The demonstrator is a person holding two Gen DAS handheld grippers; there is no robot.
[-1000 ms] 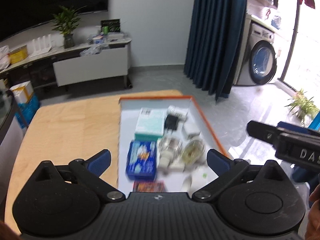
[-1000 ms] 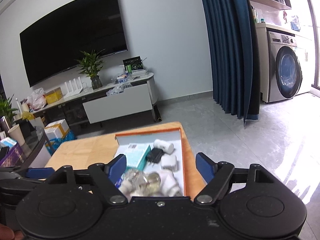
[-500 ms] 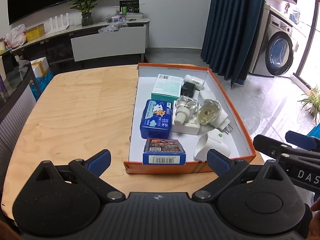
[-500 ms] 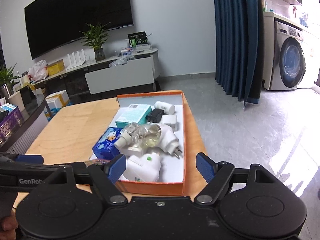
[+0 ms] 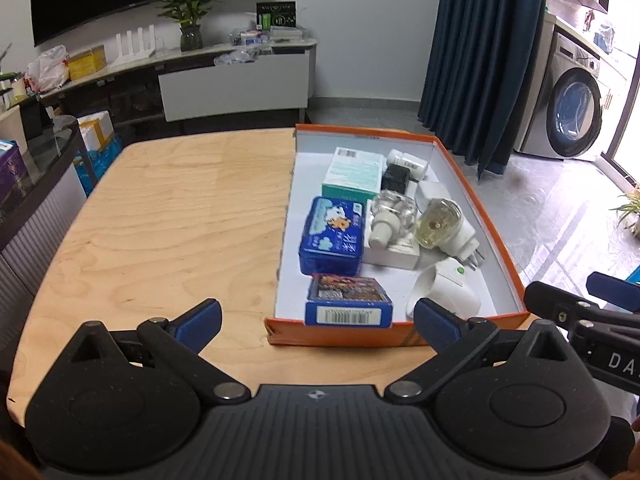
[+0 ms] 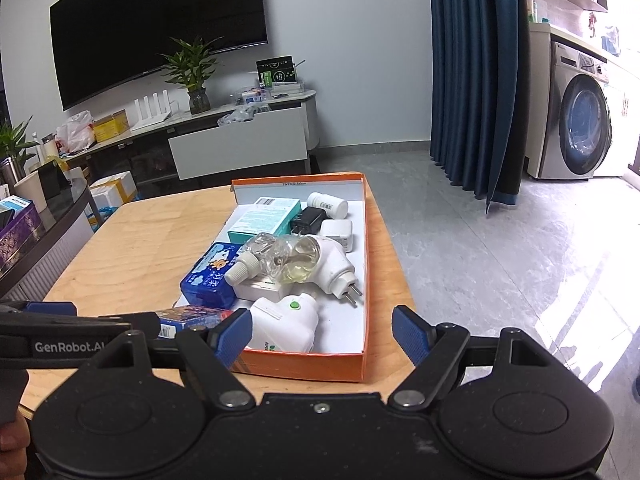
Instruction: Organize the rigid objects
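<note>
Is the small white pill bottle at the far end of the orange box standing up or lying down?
Lying down. The white bottle rests on its side against the orange box's far wall, behind the black charger.

1. Left matte black plastic two-finger gripper (image 5: 316, 320): blue ribbed fingertips (image 5: 199, 319), round silver pivot screws, speckled disc housings.
2. Right matte black plastic gripper (image 6: 320, 336): identical build, blue fingertips (image 6: 408, 334); white "GenRobot.AI" lettering marks the neighbouring tool's side.

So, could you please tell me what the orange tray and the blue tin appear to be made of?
The orange tray looks like matte cardboard: thin folded walls, a white inside and a scuffed front edge. The blue tin seems to be glossy printed metal, judging by its rounded corners and sheen, though plastic is possible.
</note>
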